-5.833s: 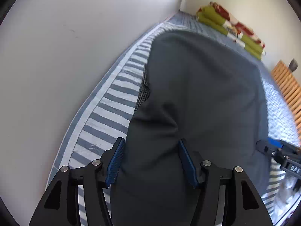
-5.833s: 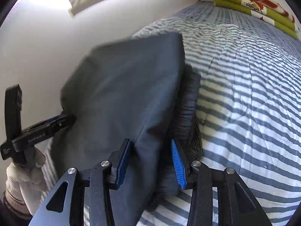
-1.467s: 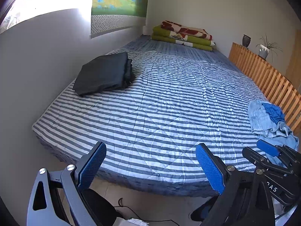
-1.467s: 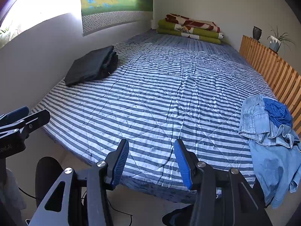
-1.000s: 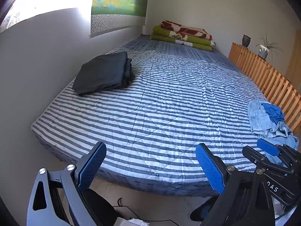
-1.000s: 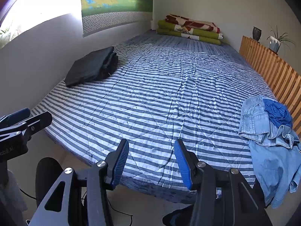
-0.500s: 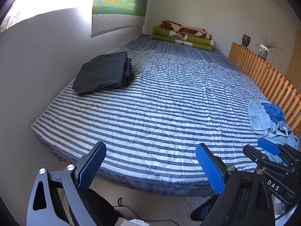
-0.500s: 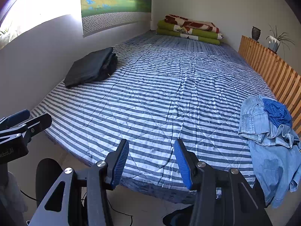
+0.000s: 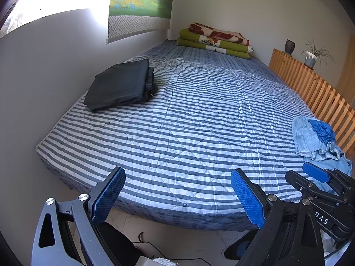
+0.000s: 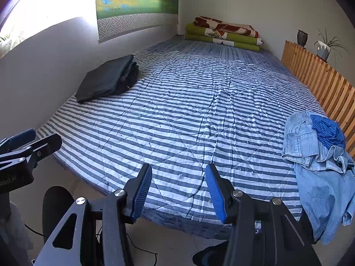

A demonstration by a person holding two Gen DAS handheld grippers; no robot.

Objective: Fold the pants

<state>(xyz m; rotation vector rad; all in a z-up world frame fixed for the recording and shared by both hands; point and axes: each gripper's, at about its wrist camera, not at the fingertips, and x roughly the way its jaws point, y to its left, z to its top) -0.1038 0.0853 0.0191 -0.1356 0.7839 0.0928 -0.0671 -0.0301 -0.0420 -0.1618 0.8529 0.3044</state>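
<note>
While both grippers hang off the near edge of the bed (image 9: 182, 133), one pair looks done: dark pants (image 9: 121, 85) lie folded flat, upper left of frame, close to the wall. What's left, by my read: the crumpled heap at right edge of frame, light denim jeans (image 10: 319, 166) w/ a blue striped garment (image 10: 328, 130) on top, not yet touched. So maybe halfway, if the heap counts as task items.

Left gripper (image 9: 177, 197): jaws spread wide, nothing between. Right gripper (image 10: 178, 190): jaws apart too, narrower gap, empty.

Count: 1 folded pants, 1 unfolded heap (2 pieces visible, can't tell if more underneath), 2 grippers, 1 stack of folded blankets (image 9: 216, 41) at far end, 1 vase (image 9: 290, 46) & 1 potted plant (image 9: 315, 55) upper right.
</note>
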